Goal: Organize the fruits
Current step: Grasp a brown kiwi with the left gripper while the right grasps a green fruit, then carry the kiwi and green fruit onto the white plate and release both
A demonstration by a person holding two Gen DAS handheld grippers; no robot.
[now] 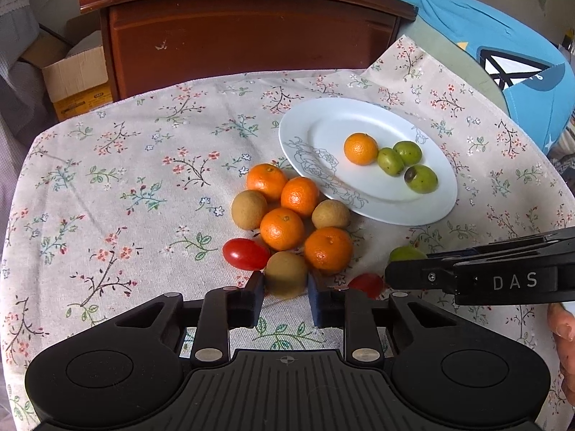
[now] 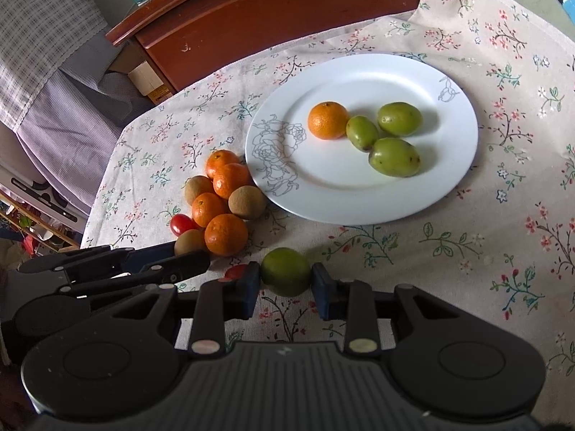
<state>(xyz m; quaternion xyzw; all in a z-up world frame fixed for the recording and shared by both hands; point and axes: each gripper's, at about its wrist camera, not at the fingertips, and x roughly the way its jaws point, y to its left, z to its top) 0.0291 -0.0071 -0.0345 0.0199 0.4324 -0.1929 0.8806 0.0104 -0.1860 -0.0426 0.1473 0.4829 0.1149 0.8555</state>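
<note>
I have a brown fruit (image 1: pixel 286 273) between the pads of my left gripper (image 1: pixel 286 289), clamped or nearly so, at the near edge of the pile (image 1: pixel 287 215) on the bench (image 1: pixel 107 179). My right gripper (image 2: pixel 286 282) likewise brackets a green fruit (image 2: pixel 286 271), near the plate (image 2: pixel 449 179). Both fruits are round, so I judge either could squirt out; lifting the brown one may nudge the orange (image 1: pixel 328 249) touching it and start it rolling.

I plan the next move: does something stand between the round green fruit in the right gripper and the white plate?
Nothing visible does. The round green fruit sits between the right gripper fingers, and only bare floral tablecloth lies up to the white oval plate. The pile of orange mandarins lies off to the left.
</note>
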